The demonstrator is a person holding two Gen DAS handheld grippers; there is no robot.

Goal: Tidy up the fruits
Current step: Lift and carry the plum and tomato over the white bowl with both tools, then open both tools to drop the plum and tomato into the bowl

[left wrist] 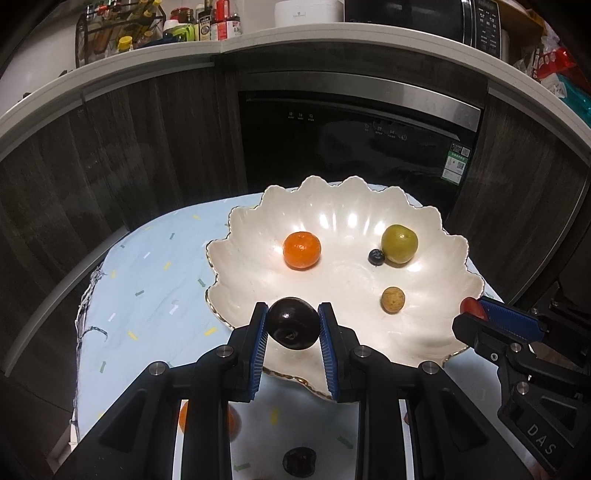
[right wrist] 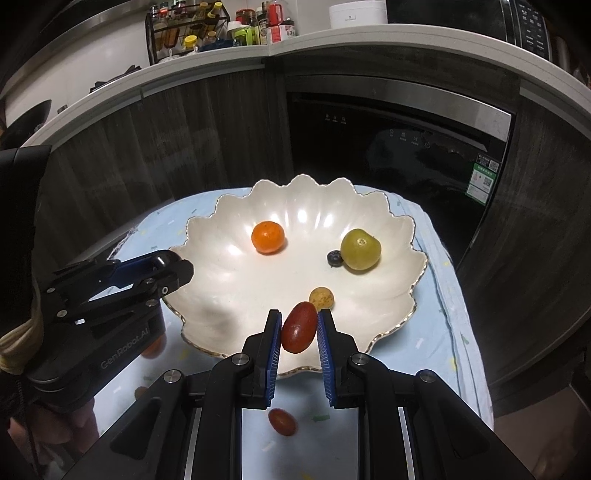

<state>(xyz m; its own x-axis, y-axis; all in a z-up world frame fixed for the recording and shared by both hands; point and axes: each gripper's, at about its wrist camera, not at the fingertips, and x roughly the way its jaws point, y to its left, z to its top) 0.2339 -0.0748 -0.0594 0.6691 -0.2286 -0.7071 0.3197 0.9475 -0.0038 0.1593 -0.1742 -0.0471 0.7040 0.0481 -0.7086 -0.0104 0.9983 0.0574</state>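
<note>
A white scalloped bowl (left wrist: 258, 221) (right wrist: 221, 229) stands on a light blue cloth. In it lie an orange mandarin (left wrist: 301, 250) (right wrist: 267, 237), a green fruit (left wrist: 399, 244) (right wrist: 360, 249), a blueberry (left wrist: 376, 257) (right wrist: 334, 258) and a small tan fruit (left wrist: 393, 300) (right wrist: 322, 297). My left gripper (left wrist: 292, 326) is shut on a dark plum (left wrist: 292, 323), held over the bowl's near left rim. My right gripper (right wrist: 298, 328) is shut on a red grape tomato (right wrist: 299, 326) over the bowl's near edge. In the left wrist view the right gripper (left wrist: 476, 308) shows at the right with the red fruit at its tip.
The blue cloth (left wrist: 147, 280) (right wrist: 443, 295) covers a small table before dark cabinets and a built-in appliance (left wrist: 354, 144). A counter above holds a bottle rack (right wrist: 184, 29) and a white cooker (right wrist: 357, 14). The left gripper's body (right wrist: 110, 295) reaches to the bowl's left rim.
</note>
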